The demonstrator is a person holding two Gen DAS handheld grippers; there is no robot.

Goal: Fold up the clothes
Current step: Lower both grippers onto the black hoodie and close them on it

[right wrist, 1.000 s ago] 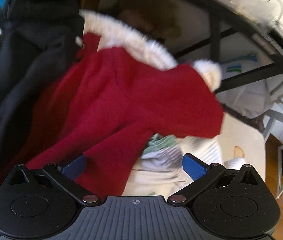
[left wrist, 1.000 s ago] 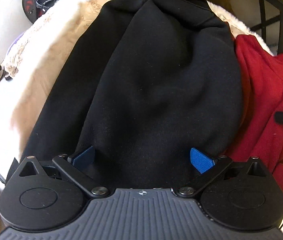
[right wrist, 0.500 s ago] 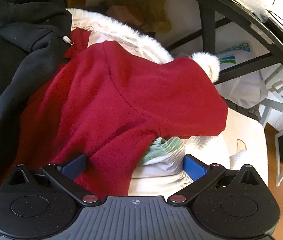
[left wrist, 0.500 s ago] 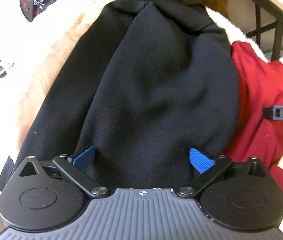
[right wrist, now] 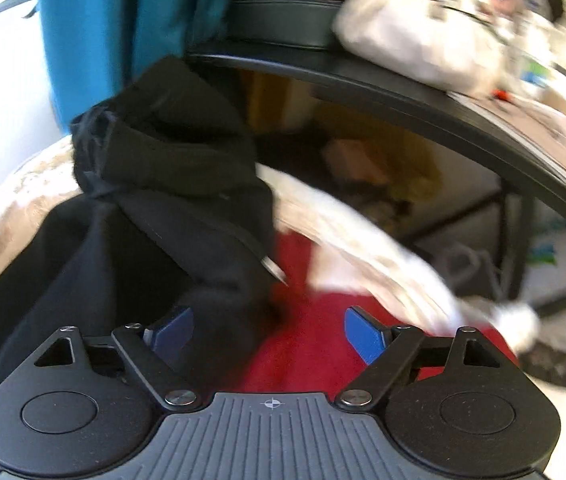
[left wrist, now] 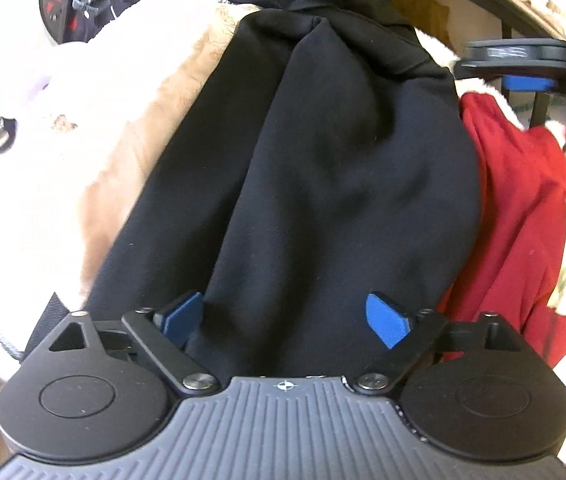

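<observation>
Black hoodie (left wrist: 323,184) probably under left gripper (left wrist: 285,318).

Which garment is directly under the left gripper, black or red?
The black hoodie, filling the space ahead of the left gripper; the red garment lies off to its right.

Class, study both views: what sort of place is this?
Probably a lived-in bedroom or living room at home: a black hoodie and red garment lie on a fluffy cream blanket, with a teal curtain and cluttered black table nearby.
</observation>
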